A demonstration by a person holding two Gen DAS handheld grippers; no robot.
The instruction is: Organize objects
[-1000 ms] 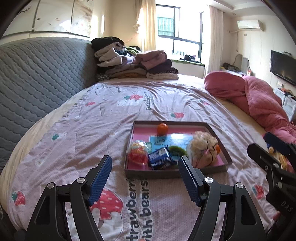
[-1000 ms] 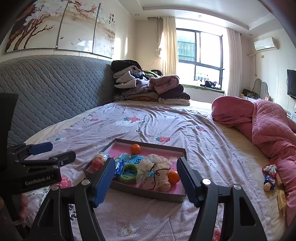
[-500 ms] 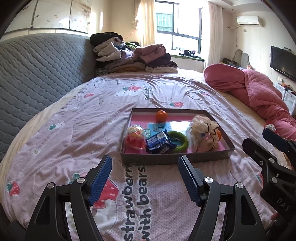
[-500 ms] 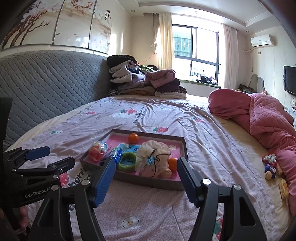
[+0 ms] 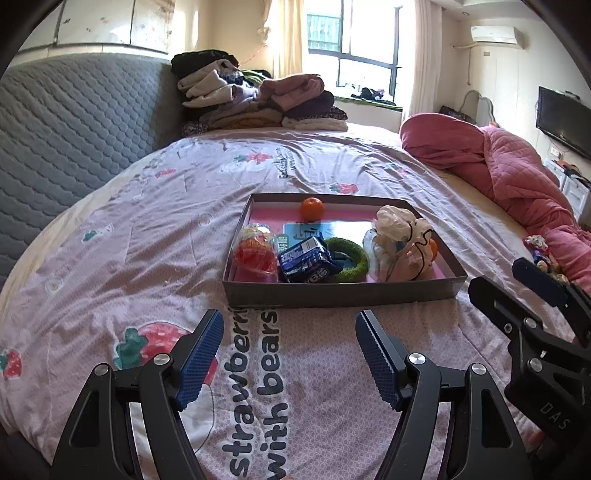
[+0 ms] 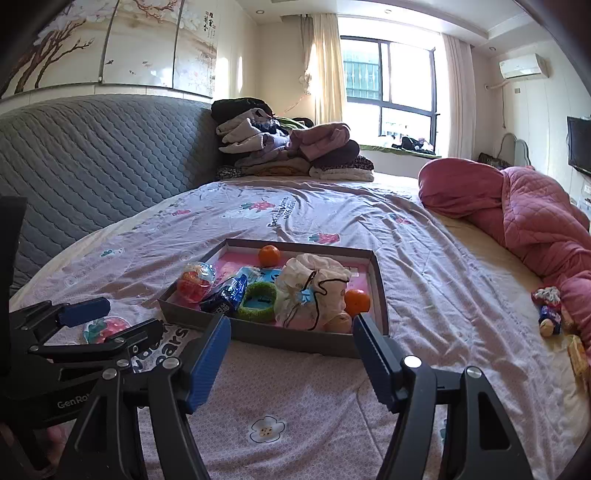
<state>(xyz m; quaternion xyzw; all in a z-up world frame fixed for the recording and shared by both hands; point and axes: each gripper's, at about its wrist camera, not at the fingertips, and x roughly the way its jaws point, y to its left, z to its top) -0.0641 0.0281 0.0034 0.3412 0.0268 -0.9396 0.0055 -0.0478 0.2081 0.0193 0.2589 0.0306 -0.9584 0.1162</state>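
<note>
Bedroom, daylight from a window [image 6: 388,81]. Bed [image 5: 147,240] covered by a lilac sheet printed with strawberries and the words "strawberry with bears". Grey quilted headboard [image 5: 74,122] on the left side of both views. Clothes pile [image 5: 258,99] at the far end of the bed. Pink quilt [image 6: 535,214] bunched along the right side. TV [image 5: 563,127] on the right wall; air conditioner [image 5: 495,35] high up beside the window.

Tray [image 5: 343,293]: shallow grey box with pink floor, lying flat on the sheet in the middle of the bed, just ahead of both grippers. Contents:
- orange [image 5: 312,208], at the far wall;
- second orange [image 6: 357,302], near right corner, touching the pouch;
- pouch [image 5: 400,243], pale drawstring bag, right half;
- green ring [image 5: 349,258], between pouch and blue packet;
- blue packet [image 5: 306,260], centre front, tilted;
- red snack bag [image 5: 256,254], left front corner;
- blue card [image 5: 321,230], flat beneath the others.

Loose items: small toys [image 6: 550,310] on the sheet by the quilt, well apart from the tray.

Left gripper [image 5: 290,350]: fingers spread wide, empty, above the sheet lettering, short of the tray's near wall. Right gripper [image 6: 291,354]: fingers likewise spread, empty, near the tray's right front corner without touching it. Each gripper shows at the edge of the other's view.
</note>
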